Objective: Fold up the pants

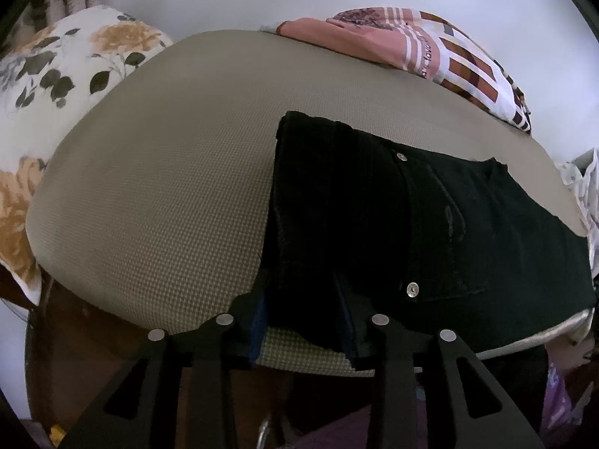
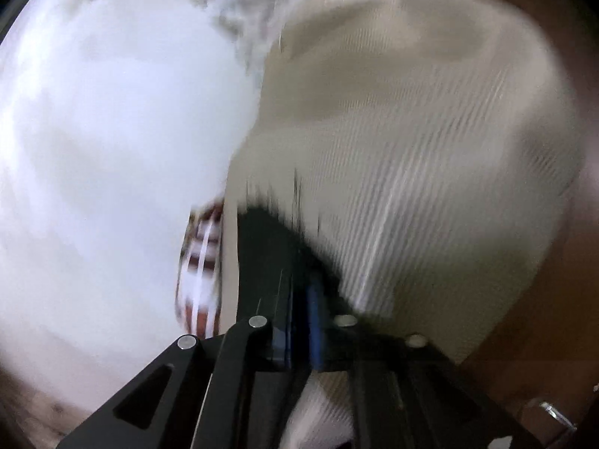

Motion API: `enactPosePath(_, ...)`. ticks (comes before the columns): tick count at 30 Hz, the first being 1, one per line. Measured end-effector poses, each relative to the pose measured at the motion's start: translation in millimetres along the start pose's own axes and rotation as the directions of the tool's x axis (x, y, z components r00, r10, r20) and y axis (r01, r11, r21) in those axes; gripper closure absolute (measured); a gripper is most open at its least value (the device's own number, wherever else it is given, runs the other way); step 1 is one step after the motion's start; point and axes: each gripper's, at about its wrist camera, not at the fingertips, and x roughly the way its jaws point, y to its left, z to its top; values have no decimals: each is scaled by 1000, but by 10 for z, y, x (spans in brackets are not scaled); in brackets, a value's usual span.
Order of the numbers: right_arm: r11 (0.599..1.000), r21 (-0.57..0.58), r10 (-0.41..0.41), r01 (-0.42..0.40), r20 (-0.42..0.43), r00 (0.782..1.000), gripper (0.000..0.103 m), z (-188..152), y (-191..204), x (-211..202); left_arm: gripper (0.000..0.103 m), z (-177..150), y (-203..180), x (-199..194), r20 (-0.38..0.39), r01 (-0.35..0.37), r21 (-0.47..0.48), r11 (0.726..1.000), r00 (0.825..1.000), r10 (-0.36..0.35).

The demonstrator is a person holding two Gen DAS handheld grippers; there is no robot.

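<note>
Black pants lie on a beige textured cushion, waistband toward the left, two metal rivets showing. My left gripper is open at the near edge of the cushion, its fingers either side of the waistband corner. In the blurred right wrist view, my right gripper has its blue-padded fingers close together on a dark piece of the pants over the cushion.
A floral pillow lies at the left. Folded pink and brown patterned clothes sit at the far edge of the cushion. A white wall fills the left of the right wrist view. Brown floor lies below.
</note>
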Motion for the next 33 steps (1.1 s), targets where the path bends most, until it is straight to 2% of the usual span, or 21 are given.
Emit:
enactPosePath(1,999,-44,-11,13,47,999,92,41,133,-119,65,1,7,4,1,2,-4,1000,1000,-2)
enactPosePath(3,983,-184,10,-2,39,999,92,9,525,-156,59,-5,15,17,2,8,-16,1000,1000,-8)
enactPosePath(4,954,-299,28,-37,-33,999,92,-97,838,-47,57,-8,21,26,1,8,-20,1000,1000,-8)
enactPosePath(6,850,-516,-3,-109,-211,977,92,-471,1428,288,49,-15,42,44,-1,14,-34,999,1000,-14)
enactPosePath(7,763,-626,-47,-159,-300,953,91,-784,1737,505,48,-14,55,52,-2,16,-40,999,1000,-16)
enactPosePath(8,698,-683,-80,-215,-373,924,86,-1049,1938,683,48,-15,64,57,0,21,-45,999,1000,-21)
enactPosePath(9,622,-729,-127,-286,-454,882,82,-1387,2149,906,47,-15,68,63,0,24,-48,999,1000,-24)
enactPosePath(10,547,-760,-169,-351,-511,843,72,-1725,2323,1113,47,-14,72,66,-1,26,-50,998,1000,-26)
enactPosePath(11,463,-783,-204,-415,-550,810,70,-2104,2489,1326,46,-11,74,73,-5,33,-49,998,999,-33)
enactPosePath(12,407,-788,-232,-462,-578,782,70,-2384,2584,1482,46,-14,63,80,-6,30,-45,999,1000,-30)
enactPosePath(14,328,-763,-281,-556,-641,714,70,-2920,2735,1821,45,-14,55,72,1,22,-30,999,1000,-22)
enactPosePath(15,304,-745,-298,-593,-666,684,70,-3123,2748,1939,45,-12,41,68,4,16,-20,1000,1000,-16)
enactPosePath(17,251,-725,-342,-641,-686,642,70,-3518,2807,2212,45,-8,24,66,7,10,-4,1000,1000,-10)
enactPosePath(19,223,-713,-369,-665,-693,619,70,-3758,2840,2392,45,-7,41,68,6,15,-7,1000,1000,-15)
enactPosePath(21,196,-711,-389,-675,-689,612,70,-3884,2847,2551,43,-11,75,75,5,25,-22,999,1000,-25)
enactPosePath(23,186,-706,-414,-684,-687,597,70,-3999,2831,2671,41,-6,109,84,0,34,-36,999,999,-34)
enactPosePath(24,177,-710,-428,-682,-679,596,70,-4043,2810,2758,41,-3,125,90,-3,38,-45,998,999,-39)
enactPosePath(27,176,-706,-466,-686,-673,574,70,-4106,2746,2960,37,-9,148,95,-5,39,-57,998,999,-40)
enactPosePath(33,123,-717,-522,-686,-635,570,71,-4219,2735,3191,31,-6,190,111,-7,45,-84,995,999,-46)
